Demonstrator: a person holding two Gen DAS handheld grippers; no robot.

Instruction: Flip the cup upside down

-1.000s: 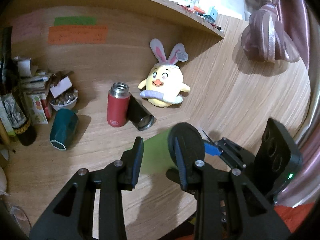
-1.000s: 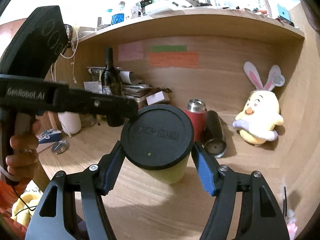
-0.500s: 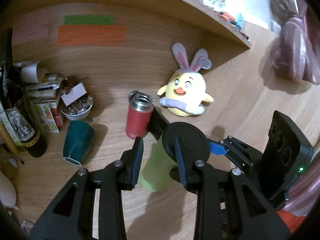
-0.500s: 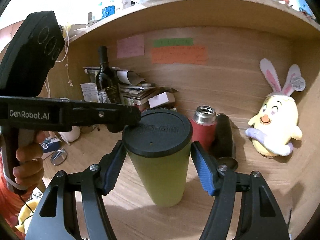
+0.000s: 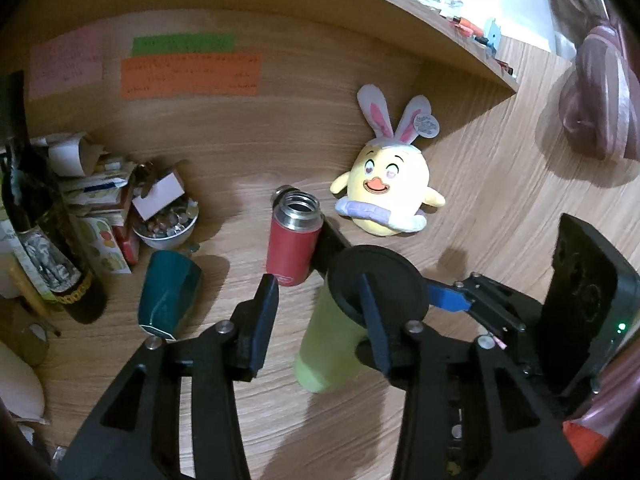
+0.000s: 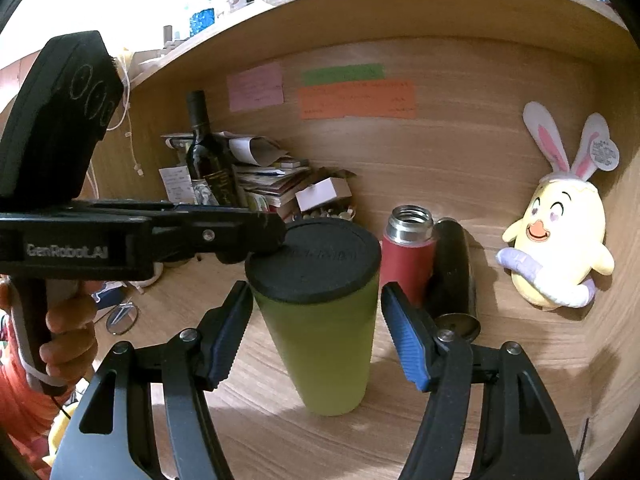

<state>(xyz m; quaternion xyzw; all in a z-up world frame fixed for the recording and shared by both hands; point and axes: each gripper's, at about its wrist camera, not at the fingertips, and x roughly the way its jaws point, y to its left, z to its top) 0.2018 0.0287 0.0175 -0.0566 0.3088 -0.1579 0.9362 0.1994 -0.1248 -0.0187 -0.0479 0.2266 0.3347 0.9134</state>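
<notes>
We see a home desk nook of wood-grain board, with a shelf [image 6: 400,12] overhead. Domestic clutter marks it as lived-in: a plush chick with rabbit ears [image 6: 556,236], a wine bottle [image 6: 206,156], stacked papers [image 6: 268,180], a bowl of small trinkets [image 5: 166,226], coloured notes [image 6: 356,98] stuck on the back panel, and a tied curtain [image 5: 596,100].

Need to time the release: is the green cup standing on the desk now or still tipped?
Standing: the green cup rests narrow end down on the desk, black lid on top. Right gripper is open around it.
</notes>
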